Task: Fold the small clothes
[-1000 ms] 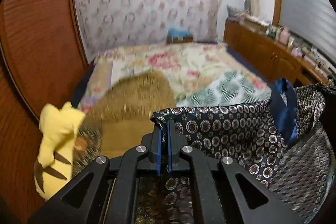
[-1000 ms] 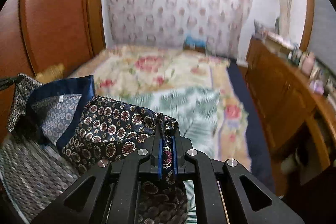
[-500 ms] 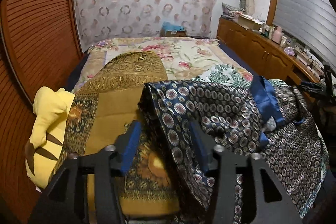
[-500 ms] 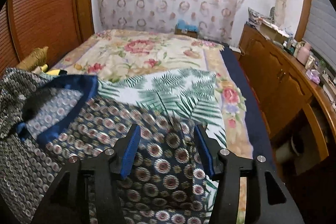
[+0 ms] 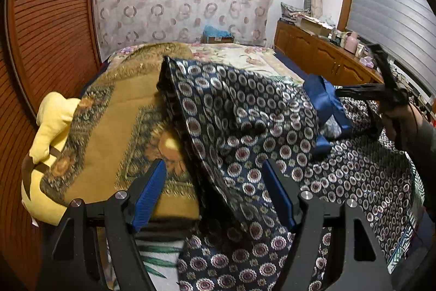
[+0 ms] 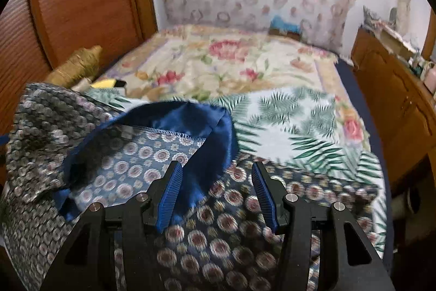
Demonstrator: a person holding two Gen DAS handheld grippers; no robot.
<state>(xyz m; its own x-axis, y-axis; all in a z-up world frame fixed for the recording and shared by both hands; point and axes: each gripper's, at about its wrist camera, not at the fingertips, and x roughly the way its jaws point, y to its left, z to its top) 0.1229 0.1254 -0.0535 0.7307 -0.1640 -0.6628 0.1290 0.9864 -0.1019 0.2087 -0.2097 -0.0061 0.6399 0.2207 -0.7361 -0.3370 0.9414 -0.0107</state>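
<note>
Both claws, left (image 5: 215, 193) opening and right (image 6: 215, 194) standing apart, gripping nothing, over garment (image 5: 245, 127) draped lower centre on bed (image 6: 245, 64), likely freed for flattening.

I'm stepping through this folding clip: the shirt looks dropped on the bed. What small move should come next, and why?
Probably draw both tongs back off the shirt. The left tongs are opening with cloth loose between them, the right tongs stand open above it, and the shirt lies rumpled, its blue collar bunched; a fresh grip needs clearance.

Bed (image 6: 272, 59) under floral cover; patterned garment (image 5: 245, 127), mustard blanket (image 5: 114, 127), yellow plush (image 5: 51, 122) on it.
</note>
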